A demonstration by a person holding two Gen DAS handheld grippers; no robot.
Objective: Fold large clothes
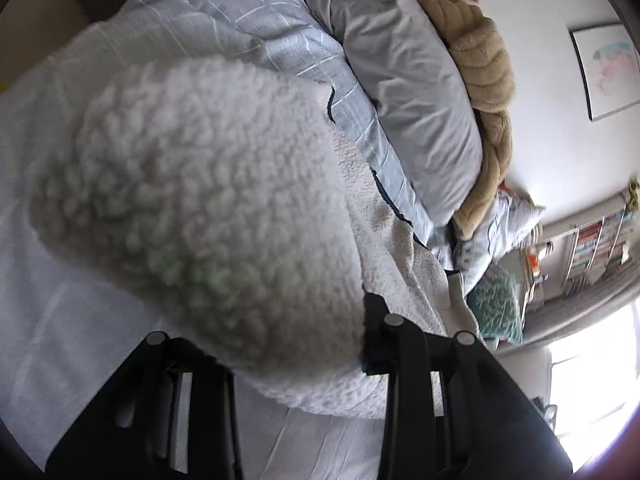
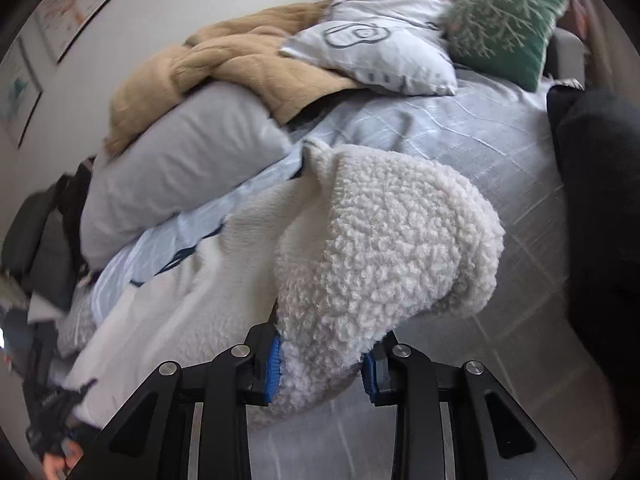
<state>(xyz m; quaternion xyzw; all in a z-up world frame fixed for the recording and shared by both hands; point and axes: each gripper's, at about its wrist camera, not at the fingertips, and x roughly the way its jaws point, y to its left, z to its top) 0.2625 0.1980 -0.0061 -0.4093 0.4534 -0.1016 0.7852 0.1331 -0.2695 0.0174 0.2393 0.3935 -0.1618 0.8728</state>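
- The right gripper (image 2: 322, 368) is sitting at the bottom centre of the right wrist view, its jaws standing narrow and its blue pads (image 2: 275, 366) pressing in on a thick bunch of white fleece garment (image 2: 384, 248); it is gripping that fold.
- The left gripper (image 1: 280, 364) is showing at the bottom of the left wrist view, its jaws nearly swallowed by the same white fleece (image 1: 200, 200); the fabric is bulging out between the fingers, so I judge it to be clamped there too, though no pad is showing.
- The fleece is ballooning up and away from each pair of jaws, filling the centre of both views, while the rest of it is trailing off toward the left in the right wrist view and lying on the bed (image 2: 500, 152).
- The garment's long axis seems to be running between the two grippers, each holding one end of an edge, neither one nearer than the other.
- Behind it, toward the upper part of the frames, a grey pillow (image 2: 180, 172), a tan blanket (image 2: 224, 60), a patterned pillow (image 2: 384, 40) and a green cushion (image 2: 504, 28) are crowding the bed.
- The coming move, as I judge it, is carrying the pinched edge across onto the lying part, keeping both ends level.
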